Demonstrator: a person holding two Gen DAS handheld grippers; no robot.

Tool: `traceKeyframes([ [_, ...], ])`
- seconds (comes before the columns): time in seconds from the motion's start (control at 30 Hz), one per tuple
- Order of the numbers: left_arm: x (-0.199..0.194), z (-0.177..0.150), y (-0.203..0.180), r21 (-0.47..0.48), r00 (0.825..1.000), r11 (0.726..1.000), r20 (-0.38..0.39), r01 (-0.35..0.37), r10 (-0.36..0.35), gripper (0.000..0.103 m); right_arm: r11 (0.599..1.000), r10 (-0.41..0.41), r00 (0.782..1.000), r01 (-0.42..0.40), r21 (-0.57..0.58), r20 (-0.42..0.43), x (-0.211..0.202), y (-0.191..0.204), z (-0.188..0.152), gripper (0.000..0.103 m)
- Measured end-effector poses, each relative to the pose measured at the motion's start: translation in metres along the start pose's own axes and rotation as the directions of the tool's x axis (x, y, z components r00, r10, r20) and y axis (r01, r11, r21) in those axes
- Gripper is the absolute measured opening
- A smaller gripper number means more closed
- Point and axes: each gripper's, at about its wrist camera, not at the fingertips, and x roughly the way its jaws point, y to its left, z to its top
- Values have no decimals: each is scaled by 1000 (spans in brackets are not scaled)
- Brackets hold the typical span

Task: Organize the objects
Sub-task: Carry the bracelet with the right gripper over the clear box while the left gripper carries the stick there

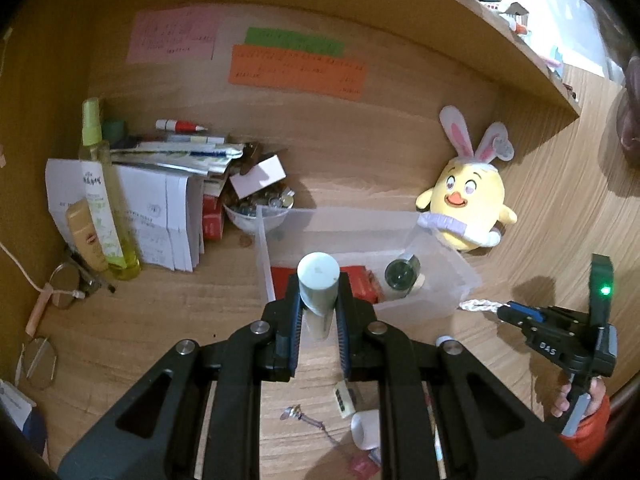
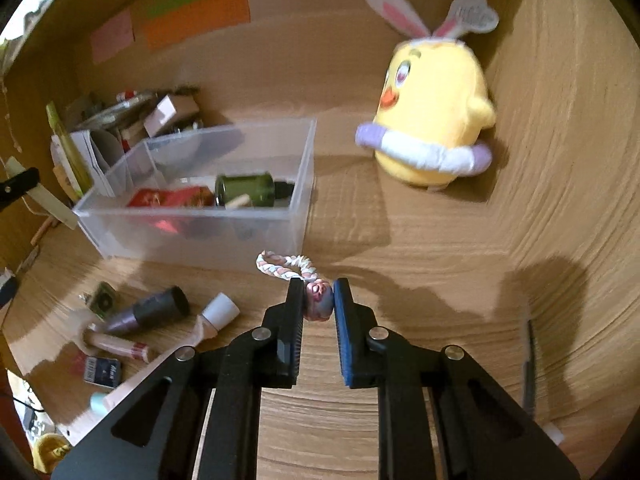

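My left gripper (image 1: 318, 300) is shut on a tube with a pale green cap (image 1: 318, 278), held just above the near wall of the clear plastic box (image 1: 424, 308). The box holds a red packet (image 1: 360, 280) and a dark green bottle (image 1: 402, 272). My right gripper (image 2: 318, 300) is shut on a small pink and grey charm (image 2: 318, 300) with a braided pastel cord (image 2: 280, 266), right in front of the box (image 2: 200, 224); the gripper also shows at the right of the left wrist view (image 1: 520, 314).
A yellow plush chick with bunny ears (image 1: 468, 200) sits right of the box. Papers, a spray bottle (image 1: 100, 188) and a bowl of small items (image 1: 260, 204) crowd the back left. Loose cosmetics (image 2: 160, 312) lie on the desk front left. A shelf overhangs above.
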Motion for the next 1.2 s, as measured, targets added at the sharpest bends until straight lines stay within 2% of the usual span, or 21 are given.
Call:
traceKeyframes([
  [0.27,8,9,0,-28,1000,999,4,25,-25,15,1000,11,995,-10,-7,104,-36,3,15,14],
  [0.6,18,26,-1,-32,1000,999,12,14,-14,15,998,56,980,-49,-43,191,-45,23,46,14],
  [0.87,31,38,-4,-18,1000,1000,12,-3,3,15,996,90,976,-82,-45,200,-27,31,68,14],
  [1.2,66,34,-2,-15,998,1000,-60,-24,23,15,998,65,985,-60,-34,159,12,38,84,14],
])
